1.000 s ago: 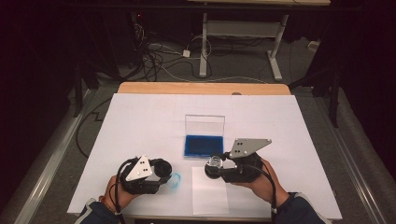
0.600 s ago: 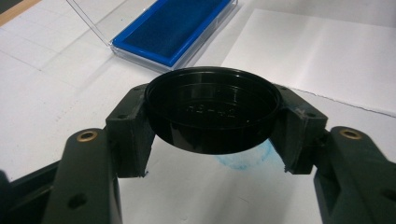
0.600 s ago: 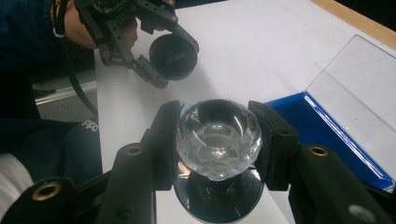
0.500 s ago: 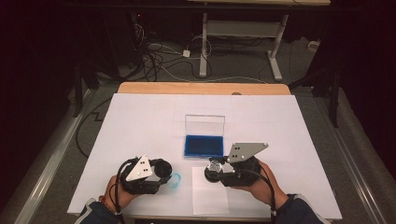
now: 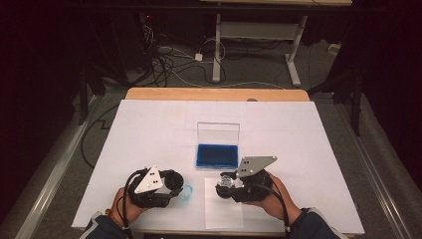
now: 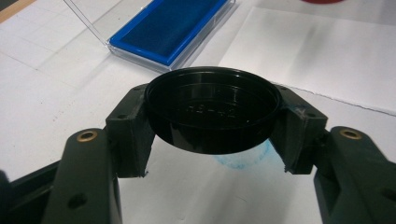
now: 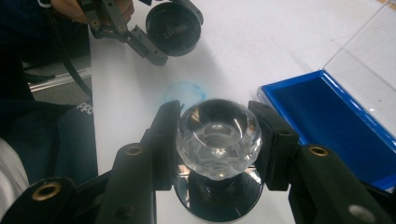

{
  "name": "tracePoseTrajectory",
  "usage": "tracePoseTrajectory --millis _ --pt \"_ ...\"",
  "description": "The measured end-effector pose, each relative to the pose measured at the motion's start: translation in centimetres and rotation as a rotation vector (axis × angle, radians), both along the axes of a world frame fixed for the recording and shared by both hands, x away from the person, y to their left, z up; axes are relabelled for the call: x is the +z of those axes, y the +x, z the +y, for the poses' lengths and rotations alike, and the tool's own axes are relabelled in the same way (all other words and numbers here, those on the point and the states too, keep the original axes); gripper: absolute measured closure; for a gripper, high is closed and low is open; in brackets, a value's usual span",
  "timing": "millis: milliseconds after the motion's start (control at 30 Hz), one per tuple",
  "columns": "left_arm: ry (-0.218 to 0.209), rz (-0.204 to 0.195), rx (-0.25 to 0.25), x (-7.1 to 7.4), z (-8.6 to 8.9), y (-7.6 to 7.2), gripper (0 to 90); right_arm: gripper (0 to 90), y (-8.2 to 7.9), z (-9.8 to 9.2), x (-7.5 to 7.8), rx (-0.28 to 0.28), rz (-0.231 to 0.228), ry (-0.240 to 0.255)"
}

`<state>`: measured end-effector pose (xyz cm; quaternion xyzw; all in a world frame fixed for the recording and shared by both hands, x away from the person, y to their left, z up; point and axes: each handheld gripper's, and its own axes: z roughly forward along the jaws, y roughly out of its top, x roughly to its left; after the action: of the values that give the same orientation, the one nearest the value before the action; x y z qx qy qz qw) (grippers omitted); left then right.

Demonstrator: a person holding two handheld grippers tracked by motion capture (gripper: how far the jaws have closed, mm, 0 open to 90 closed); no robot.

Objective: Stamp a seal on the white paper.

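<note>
My left gripper (image 6: 212,128) is shut on a round black cap (image 6: 212,112), held hollow side up just above the white table cover. In the high view this left gripper (image 5: 174,185) is at the front left. A faint blue ink smudge (image 6: 247,156) marks the cover right under the cap. My right gripper (image 7: 218,140) is shut on the clear glass-like knob (image 7: 218,133) of a stamp with a shiny metal base (image 7: 217,198). In the high view the right gripper (image 5: 225,183) hovers over the top of a white paper sheet (image 5: 224,211).
An open blue ink pad (image 5: 217,155) with its clear lid (image 5: 218,133) standing up lies just beyond both grippers. The white cover (image 5: 149,124) spreads over a wooden table (image 5: 214,94). Beyond the table are desk legs and cables on the floor (image 5: 169,59).
My right gripper with the stamp has come slightly back toward the person and to the left, over the paper sheet. The left gripper and cap have stayed put.
</note>
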<state>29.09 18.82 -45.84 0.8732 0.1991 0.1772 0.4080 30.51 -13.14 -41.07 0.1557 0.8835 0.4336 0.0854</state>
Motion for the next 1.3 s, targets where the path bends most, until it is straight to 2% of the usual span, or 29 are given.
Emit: tracePoseTrajectory --millis 233,633,767,933,1133,1233,1300 --pt "0.001 -0.002 -0.001 0.0 0.0 0.0 36.3 57.0 -0.4 0.8 -1.2 0.025 0.016 -0.031" --pt "0.001 -0.003 -0.004 0.1 0.0 0.0 36.3 57.0 -0.2 1.3 -2.9 0.027 0.042 -0.051" --pt "0.002 0.0 -0.004 0.1 0.0 0.0 36.3 56.9 -0.2 1.4 -3.2 0.035 0.044 -0.064" --pt "0.001 -0.001 -0.004 0.0 0.0 0.0 36.3 57.0 -0.2 1.2 -3.3 0.026 0.055 -0.045" --pt "0.003 -0.001 -0.004 0.0 0.0 0.0 36.3 57.0 -0.3 1.1 -3.8 0.023 0.049 -0.07" --pt "0.005 -0.001 -0.006 0.0 -0.1 0.0 36.3 57.0 -0.3 1.1 -4.1 0.023 0.065 -0.084" --pt "0.004 0.0 -0.005 0.0 0.0 0.0 36.3 57.0 -0.3 0.9 -4.3 0.016 0.072 -0.076"
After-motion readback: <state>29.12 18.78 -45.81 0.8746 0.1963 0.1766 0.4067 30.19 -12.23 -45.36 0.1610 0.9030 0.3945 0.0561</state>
